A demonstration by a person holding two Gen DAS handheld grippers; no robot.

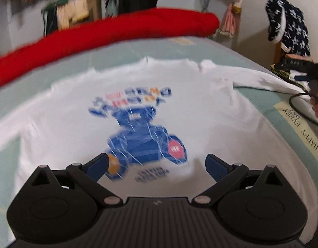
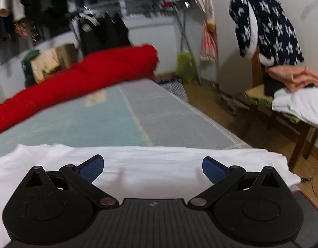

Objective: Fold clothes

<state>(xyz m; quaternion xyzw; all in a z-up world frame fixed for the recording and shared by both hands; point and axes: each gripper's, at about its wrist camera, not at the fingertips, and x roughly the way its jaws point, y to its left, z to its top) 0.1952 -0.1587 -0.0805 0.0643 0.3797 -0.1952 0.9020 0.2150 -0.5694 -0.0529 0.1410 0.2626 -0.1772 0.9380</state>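
A white T-shirt with a blue printed figure lies spread flat on the pale green bed cover, its print facing up. My left gripper hovers open above the shirt's near part, just below the print, with nothing between its blue pads. The right wrist view shows one white end of the same T-shirt stretched across the bed near its right edge. My right gripper is open above that white cloth and holds nothing. Both views are motion blurred.
A rolled red blanket lies along the far side of the bed. A wooden chair to the right carries a navy star-patterned garment, a pink cloth and a white one. A black cable and a hand sit at the bed's right edge. Hanging clothes fill the back.
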